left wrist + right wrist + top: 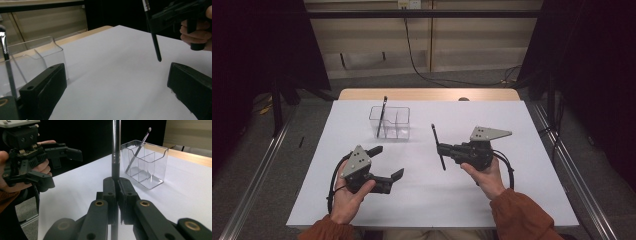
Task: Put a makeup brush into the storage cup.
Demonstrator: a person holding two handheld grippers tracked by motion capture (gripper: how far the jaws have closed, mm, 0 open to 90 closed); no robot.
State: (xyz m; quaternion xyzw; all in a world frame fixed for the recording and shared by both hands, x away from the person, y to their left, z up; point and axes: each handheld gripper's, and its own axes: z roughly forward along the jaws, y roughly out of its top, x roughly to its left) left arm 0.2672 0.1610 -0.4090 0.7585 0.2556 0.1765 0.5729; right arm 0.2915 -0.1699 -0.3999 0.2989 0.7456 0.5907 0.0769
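Makeup brush [437,147], slender, light, stiff-handled, judged slippery and best gripped mid-handle, is held clamped upright in the fully closed right gripper [443,149] above the white table [512,125], right of the clear organizer [390,122]; the left gripper [388,162] is carried wide open, empty.

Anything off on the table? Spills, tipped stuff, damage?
Nothing stands out. The clear organizer stands upright with one brush leaning inside, the right gripper holds a second brush, and the white table shows no spills.
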